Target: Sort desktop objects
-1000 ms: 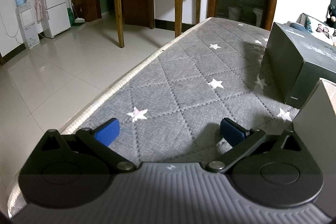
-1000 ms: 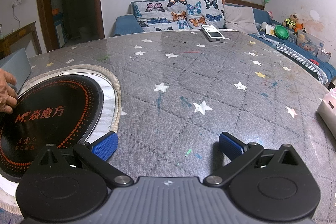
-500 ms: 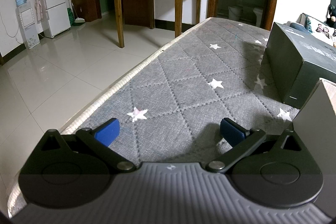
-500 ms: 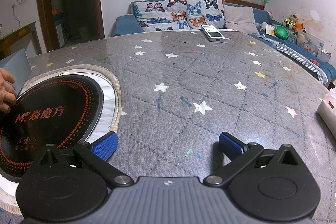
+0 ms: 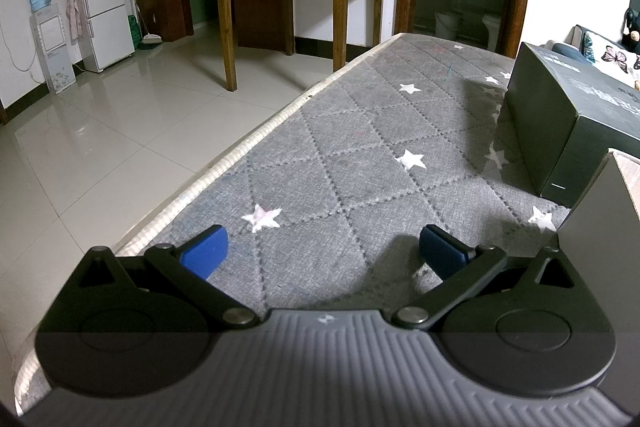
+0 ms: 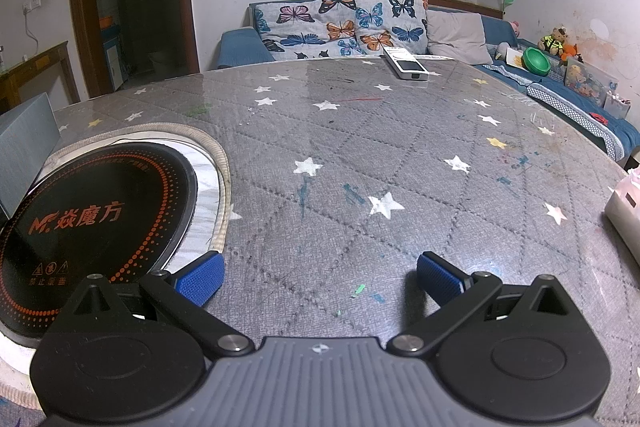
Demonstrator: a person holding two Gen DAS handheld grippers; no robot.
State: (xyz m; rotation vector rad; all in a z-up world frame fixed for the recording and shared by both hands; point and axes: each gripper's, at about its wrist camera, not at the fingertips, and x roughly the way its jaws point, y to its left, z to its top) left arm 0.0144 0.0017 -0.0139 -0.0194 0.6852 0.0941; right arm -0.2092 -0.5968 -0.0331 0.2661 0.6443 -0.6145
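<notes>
So the nearest thing to sort on my side is the white remote-style handset with a small screen (image 6: pixel 405 64), lying flat at the far edge of the grey star-print quilted worktop (image 6: pixel 360 155), well apart from both tools. Off to the right edge there's a pale pinkish box (image 6: pixel 624 211), only partly showing, so I can't say what it is. On the left the round black induction cooktop with orange lettering (image 6: pixel 92 223) is sitting in its white ring, with a grey cardboard flap (image 6: pixel 24 139) standing just behind it.

What's changed: the hand that was touching the cooktop's left edge a moment ago is gone now. I'm reading that as setup being finished, so sorting can probably start.

My right gripper (image 6: pixel 320 273) is hovering low over the worktop, blue pads wide apart, nothing between them. The left gripper (image 5: pixel 322 249) is doing the same near the worktop's edge, also spread and empty, and hasn't budged. The dark green rectangular carton (image 5: pixel 560 119) is sitting to its right, near but not touching.
</notes>
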